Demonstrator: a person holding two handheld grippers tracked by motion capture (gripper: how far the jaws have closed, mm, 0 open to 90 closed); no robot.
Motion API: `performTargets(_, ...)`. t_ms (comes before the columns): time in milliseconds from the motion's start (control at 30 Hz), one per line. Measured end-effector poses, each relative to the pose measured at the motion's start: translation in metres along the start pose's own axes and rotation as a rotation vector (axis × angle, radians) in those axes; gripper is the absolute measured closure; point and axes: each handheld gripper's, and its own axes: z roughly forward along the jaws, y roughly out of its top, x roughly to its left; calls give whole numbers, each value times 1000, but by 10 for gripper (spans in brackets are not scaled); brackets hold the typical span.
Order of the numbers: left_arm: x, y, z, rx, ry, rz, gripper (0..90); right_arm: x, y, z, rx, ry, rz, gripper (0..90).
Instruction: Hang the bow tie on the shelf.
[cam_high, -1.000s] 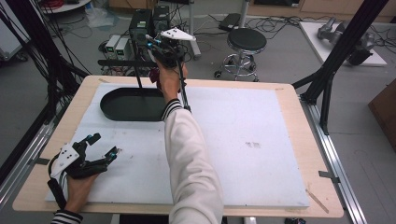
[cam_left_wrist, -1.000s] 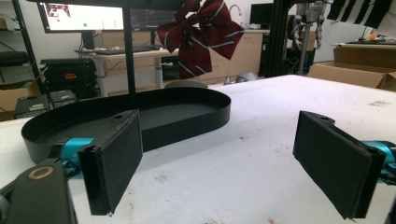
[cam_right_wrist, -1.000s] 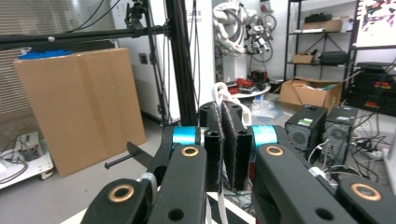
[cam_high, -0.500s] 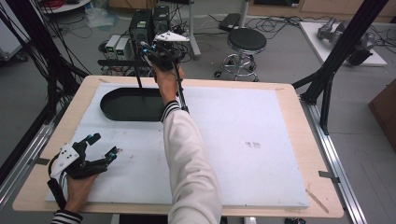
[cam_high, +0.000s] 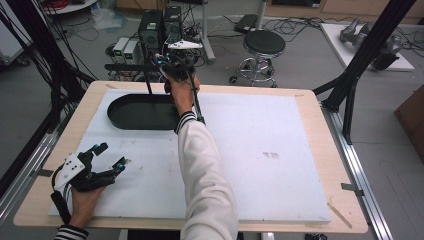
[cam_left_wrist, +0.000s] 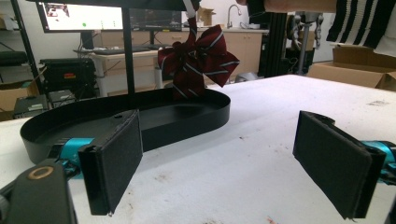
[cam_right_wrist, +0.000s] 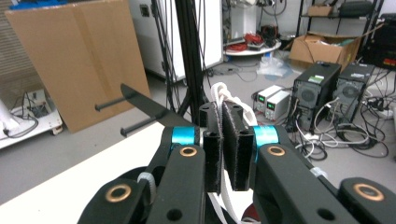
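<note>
Right gripper (cam_right_wrist: 223, 149) clamps the white strap (cam_right_wrist: 223, 100) of 1 bow tie (cam_left_wrist: 198, 58).
We judge hanging unfinished: bow tie dangles above the black tray's (cam_high: 125, 117) right end, beside the rack post (cam_left_wrist: 127, 46); left gripper (cam_left_wrist: 233, 158), wide open, rests near-left.

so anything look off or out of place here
Nothing damaged or spilled. The right gripper pinches a white strap, so the striped bow tie dangles over the black tray; the left gripper rests open on the table.
</note>
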Motion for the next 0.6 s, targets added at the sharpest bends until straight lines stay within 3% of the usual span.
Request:
performTargets(433,0,0,0,-2,1,0,161,2,2,-4,42,-6,-41,789)
performTargets(600,0,0,0,-4,0,0,161,2,0,-2,71,14,-37,748)
